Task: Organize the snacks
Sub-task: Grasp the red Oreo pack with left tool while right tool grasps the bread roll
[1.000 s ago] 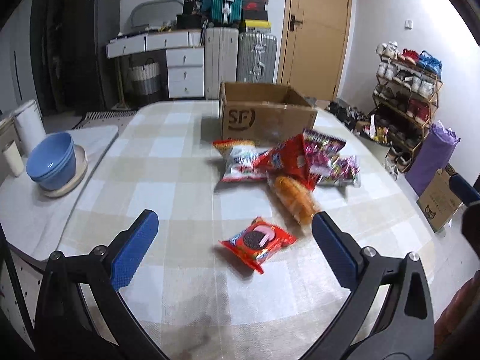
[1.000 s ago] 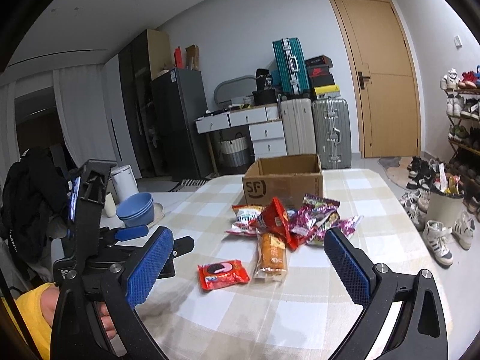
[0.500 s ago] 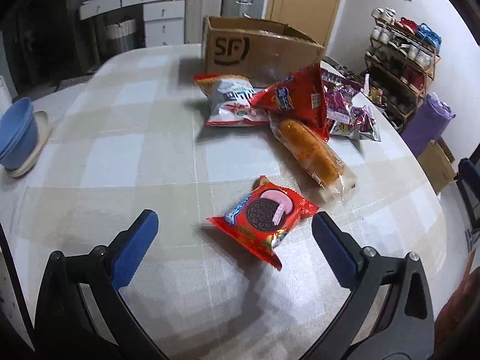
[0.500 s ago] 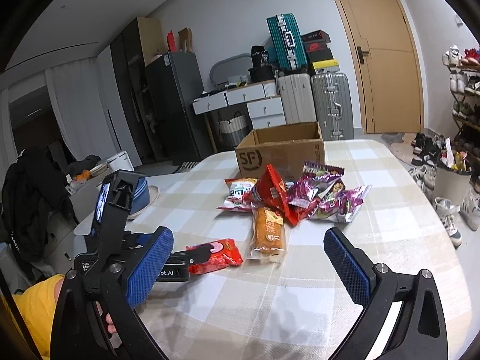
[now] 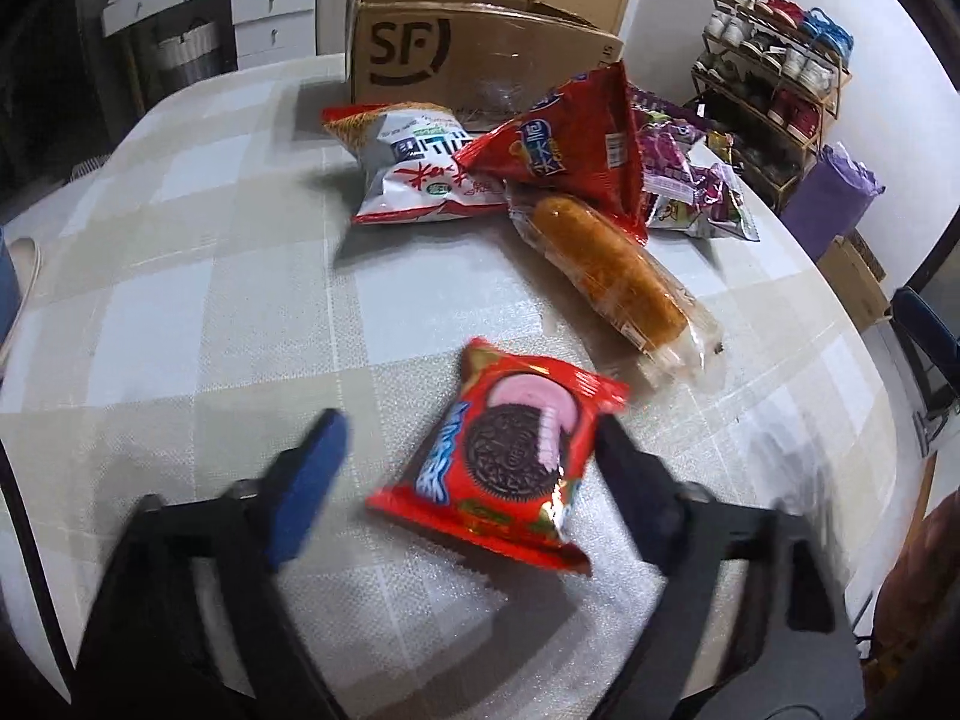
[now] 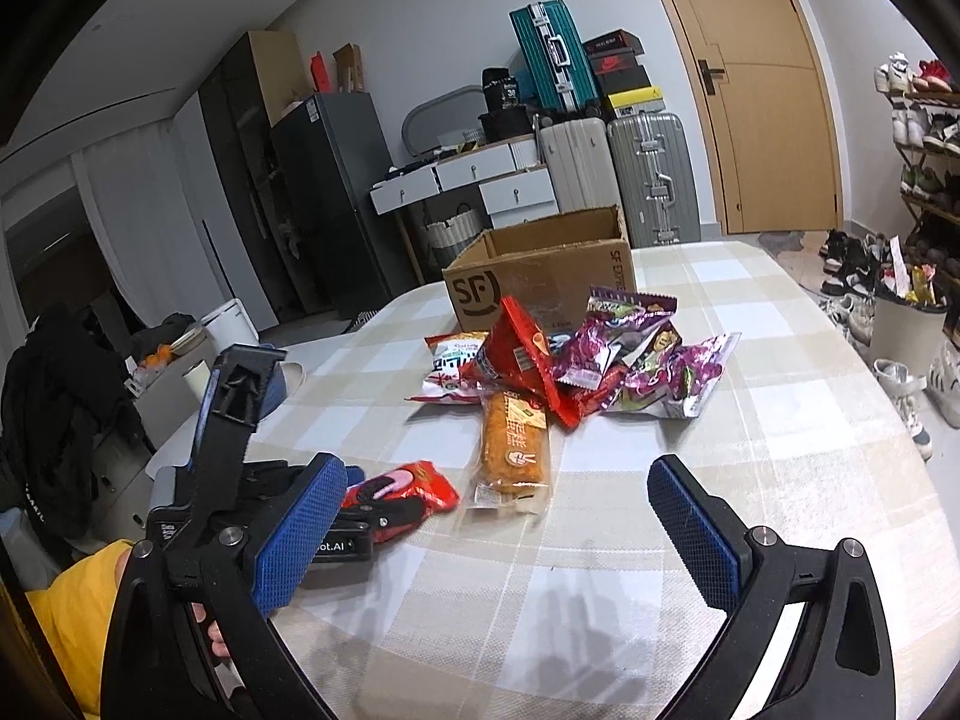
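Note:
A red Oreo packet (image 5: 507, 456) lies on the checked tablecloth between the fingers of my left gripper (image 5: 468, 468). The jaws are open around it, the right finger touching its edge, the left finger apart. It also shows in the right wrist view (image 6: 414, 489). Behind it lie a wrapped bread roll (image 5: 606, 270), a white and red chip bag (image 5: 420, 171), a red bag (image 5: 570, 132) and purple packets (image 5: 690, 180). An open SF cardboard box (image 5: 456, 54) stands at the far end. My right gripper (image 6: 498, 534) is open and empty above the table's near part.
A blue bowl (image 5: 7, 288) sits at the table's left edge. The table's right edge (image 5: 870, 372) curves near a shoe rack (image 5: 774, 60). Suitcases (image 6: 618, 162) and drawers stand by the back wall.
My left gripper has moved forward and down, so the Oreo packet now sits between its fingers, which have narrowed. My right gripper has shifted slightly forward and stays open.

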Available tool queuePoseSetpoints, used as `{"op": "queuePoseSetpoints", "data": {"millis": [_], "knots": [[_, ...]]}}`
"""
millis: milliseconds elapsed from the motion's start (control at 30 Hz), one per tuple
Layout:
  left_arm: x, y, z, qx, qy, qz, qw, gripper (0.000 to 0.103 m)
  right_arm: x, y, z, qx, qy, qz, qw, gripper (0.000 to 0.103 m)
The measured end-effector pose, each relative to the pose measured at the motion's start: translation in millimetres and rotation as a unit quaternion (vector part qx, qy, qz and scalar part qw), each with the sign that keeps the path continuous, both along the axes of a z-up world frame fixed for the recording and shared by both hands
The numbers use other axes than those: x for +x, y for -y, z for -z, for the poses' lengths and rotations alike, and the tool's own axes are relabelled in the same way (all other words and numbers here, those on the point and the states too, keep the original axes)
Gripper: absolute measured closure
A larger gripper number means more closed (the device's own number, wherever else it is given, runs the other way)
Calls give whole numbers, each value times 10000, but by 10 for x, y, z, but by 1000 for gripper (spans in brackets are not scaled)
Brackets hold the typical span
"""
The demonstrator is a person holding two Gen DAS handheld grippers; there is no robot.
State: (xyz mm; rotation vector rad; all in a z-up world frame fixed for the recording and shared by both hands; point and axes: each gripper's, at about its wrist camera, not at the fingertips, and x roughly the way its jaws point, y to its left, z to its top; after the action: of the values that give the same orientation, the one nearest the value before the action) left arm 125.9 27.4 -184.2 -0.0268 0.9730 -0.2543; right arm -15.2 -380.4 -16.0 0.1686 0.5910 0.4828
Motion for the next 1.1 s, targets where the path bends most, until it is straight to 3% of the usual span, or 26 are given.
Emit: {"op": "queuePoseSetpoints", "data": {"millis": [33,100,333,567,767,933,1100], "knots": [[9,9,-5,11,7,37,10000,41,4,-5,5,-6,-17,-6,10000,1],[-16,6,-17,4,2,57,10000,61,11,-26,14,-39,-33,-34,10000,1],[-172,-91,-56,-299,42,47,9995,61,138,-138,45,-211,-227,-244,9992,1],[-344,-215,-146,-421,175,-39,9990,61,664,-303,160,-101,-864,-591,9945,1],[-431,-345,-184,-536,199,-105,9983,61,1150,-465,419,-225,-1408,-537,9883,2],[-470,-450,-204,-648,220,-176,9975,61,1424,-592,648,-434,-1759,-527,9820,20],[-483,-465,-216,-692,211,-173,9972,61,1502,-683,708,-505,-1799,-483,9812,27]]}}
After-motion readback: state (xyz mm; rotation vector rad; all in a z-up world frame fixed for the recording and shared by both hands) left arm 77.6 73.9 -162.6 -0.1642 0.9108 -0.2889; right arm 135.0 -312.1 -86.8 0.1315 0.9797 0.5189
